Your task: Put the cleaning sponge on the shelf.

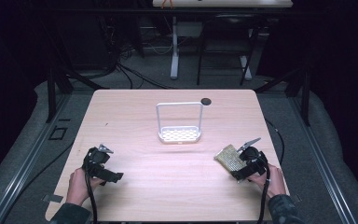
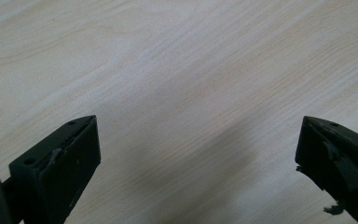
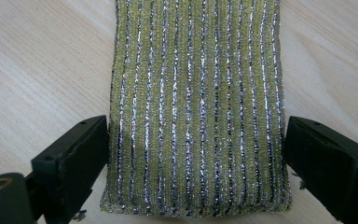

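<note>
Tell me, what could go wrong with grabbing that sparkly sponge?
1. The right claw straddles only the near end of the sponge, so the far end may sag or twist once lifted.
2. The sponge looks soft; a hard squeeze could buckle it out of the grip.
3. The rack has a tall frame the sponge could bump.

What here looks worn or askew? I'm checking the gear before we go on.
The left gripper has frayed, torn pad edges. The sponge lies flat, the white rack upright.
</note>
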